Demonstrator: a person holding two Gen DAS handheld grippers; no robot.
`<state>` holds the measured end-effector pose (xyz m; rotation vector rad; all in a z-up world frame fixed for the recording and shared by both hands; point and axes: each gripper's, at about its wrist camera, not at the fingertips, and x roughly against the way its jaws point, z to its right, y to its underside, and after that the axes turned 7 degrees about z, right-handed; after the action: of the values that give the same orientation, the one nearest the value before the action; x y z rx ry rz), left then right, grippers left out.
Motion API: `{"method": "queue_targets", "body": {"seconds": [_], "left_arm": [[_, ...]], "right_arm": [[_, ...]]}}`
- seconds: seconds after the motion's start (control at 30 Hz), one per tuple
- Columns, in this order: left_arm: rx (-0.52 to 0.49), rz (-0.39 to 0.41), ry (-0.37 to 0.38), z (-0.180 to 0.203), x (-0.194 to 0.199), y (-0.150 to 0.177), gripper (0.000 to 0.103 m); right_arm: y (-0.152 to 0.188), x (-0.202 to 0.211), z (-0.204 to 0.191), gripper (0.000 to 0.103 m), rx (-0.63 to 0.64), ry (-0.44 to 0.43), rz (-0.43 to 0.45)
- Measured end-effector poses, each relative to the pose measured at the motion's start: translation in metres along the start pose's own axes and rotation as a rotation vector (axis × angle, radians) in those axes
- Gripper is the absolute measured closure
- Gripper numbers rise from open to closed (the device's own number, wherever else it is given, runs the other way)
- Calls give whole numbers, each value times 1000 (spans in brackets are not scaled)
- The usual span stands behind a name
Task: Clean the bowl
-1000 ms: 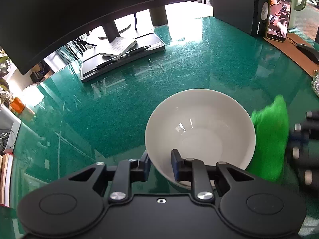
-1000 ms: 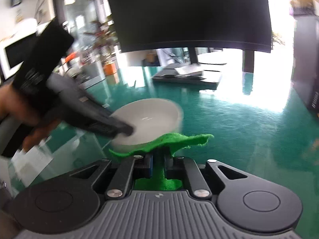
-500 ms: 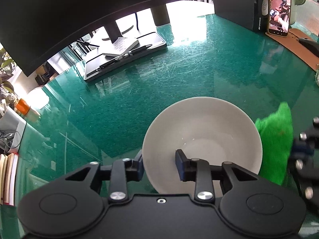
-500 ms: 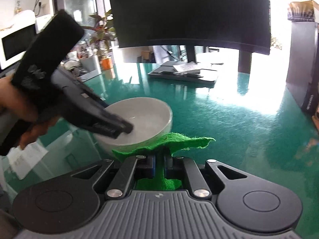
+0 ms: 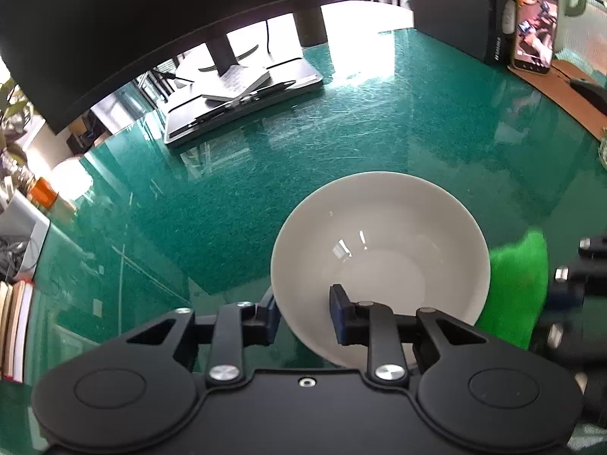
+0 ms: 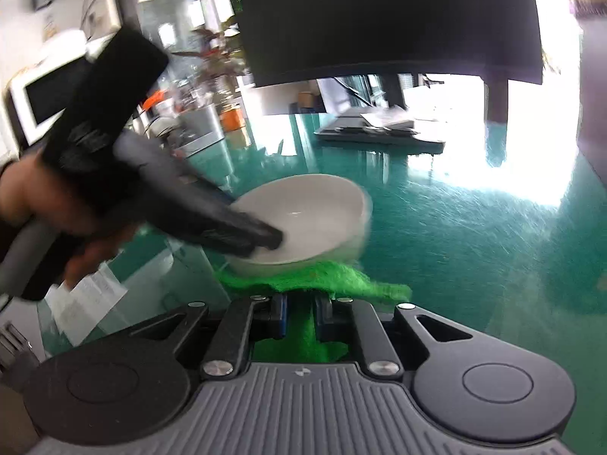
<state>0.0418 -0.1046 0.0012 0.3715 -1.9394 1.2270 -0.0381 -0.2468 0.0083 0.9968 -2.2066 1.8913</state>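
Office: big monitor (image 5: pixel 151 19), PC tower (image 5: pixel 455 3), green desk (image 5: pixel 303 151).

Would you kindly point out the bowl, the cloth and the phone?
bowl (image 5: pixel 379 235): left wrist view, inner wall.
cloth (image 6: pixel 322 284): right wrist view, spread front part.
phone (image 5: pixel 535 28): left wrist view, screen.

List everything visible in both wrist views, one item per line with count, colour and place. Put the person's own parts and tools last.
Round ceramic bowl: one, white, on the table, rim between the left tool's fingers.
Fuzzy cloth: one, bright green, beside the bowl's outer wall.
Glass-topped table: one, teal, scratched.
Large monitor: one, black, at the table's far side.
Flat tray with notebook and pen: one, grey, under the monitor.
Smartphone: one, screen lit, propped far right.
Computer mouse: one, black, on a brown mat.
Hand: one, holding the left tool.
Left tool: black, gripping the bowl.
Right tool: black, clamping the cloth.
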Motion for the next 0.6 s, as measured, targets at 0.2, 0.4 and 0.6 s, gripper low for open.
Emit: {"method": "queue_targets", "body": {"seconds": [0.2,0.4,0.6], "left_arm": [[-46,-5,36,8,10,8,76],[-155,27,25,6,11,-7,55],[-187,16,94,8,-1,-19,51]], "right_arm": [[-13,0,24,90,-37,77,45],[-7,13,20,90,-31,64,53],[3,23,11,89,-19,37,31]]}}
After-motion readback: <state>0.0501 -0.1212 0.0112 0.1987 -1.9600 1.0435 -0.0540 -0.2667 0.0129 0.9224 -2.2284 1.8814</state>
